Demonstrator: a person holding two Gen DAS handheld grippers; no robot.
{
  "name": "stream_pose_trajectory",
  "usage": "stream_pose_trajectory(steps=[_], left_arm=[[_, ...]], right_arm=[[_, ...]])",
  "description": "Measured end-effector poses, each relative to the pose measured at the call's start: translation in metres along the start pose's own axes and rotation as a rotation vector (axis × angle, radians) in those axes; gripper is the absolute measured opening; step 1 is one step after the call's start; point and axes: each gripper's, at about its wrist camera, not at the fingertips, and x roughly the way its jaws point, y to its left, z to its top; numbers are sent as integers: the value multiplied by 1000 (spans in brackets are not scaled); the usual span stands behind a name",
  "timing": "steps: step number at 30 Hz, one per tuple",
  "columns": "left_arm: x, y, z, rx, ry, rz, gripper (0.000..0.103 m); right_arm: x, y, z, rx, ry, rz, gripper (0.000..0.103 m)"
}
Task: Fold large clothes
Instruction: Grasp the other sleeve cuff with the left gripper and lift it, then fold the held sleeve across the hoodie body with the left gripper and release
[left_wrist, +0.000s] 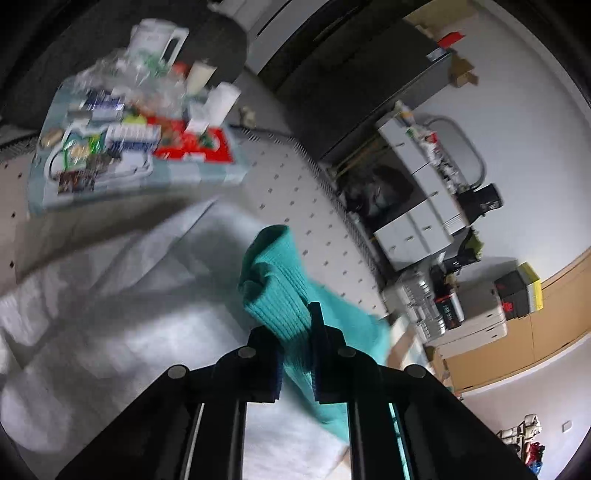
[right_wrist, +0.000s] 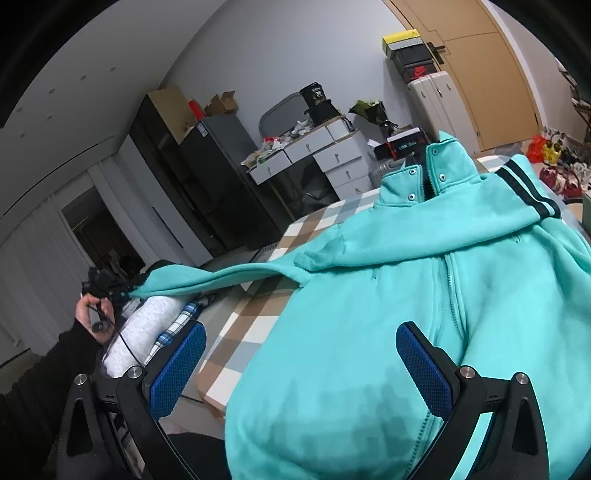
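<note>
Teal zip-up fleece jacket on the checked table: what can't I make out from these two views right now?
- Teal zip-up fleece jacket hem: right wrist view, cut off by the bottom edge.
- Ribbed teal cuff: left wrist view, pinched end hidden inside the left gripper.
- Cluttered tray items: left wrist view, motion-blurred.
- Open right gripper: contact with jacket unclear.

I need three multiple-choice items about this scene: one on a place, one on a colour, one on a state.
1. Where does the jacket body lie?
A. on the checked table
B. on the floor
C. on a chair

2. What colour are the stripes on the jacket?
A. red
B. dark
C. yellow

3. How is the left gripper?
A. wide open, empty
B. shut on the cuff
C. shut on a box

Answers: 1 A, the checked top shows beside and behind the jacket. 2 B, two dark bands cross the turquoise cloth. 3 B, the ribbed cuff sits pinched between its fingers.
</note>
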Motion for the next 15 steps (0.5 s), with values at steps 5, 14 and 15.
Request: stream_pose_trajectory(steps=[5, 14, 15], left_arm=[[-36, -77, 4, 150, -84, -66, 6], [-83, -246, -36, 373, -120, -308, 5], [-84, -267, -47, 421, -114, -327, 5]], right_arm=[[-2, -3, 1, 20, -3, 13, 103], [-8, -12, 4, 91, -24, 43, 103], [-9, -13, 4, 93, -25, 40, 103]])
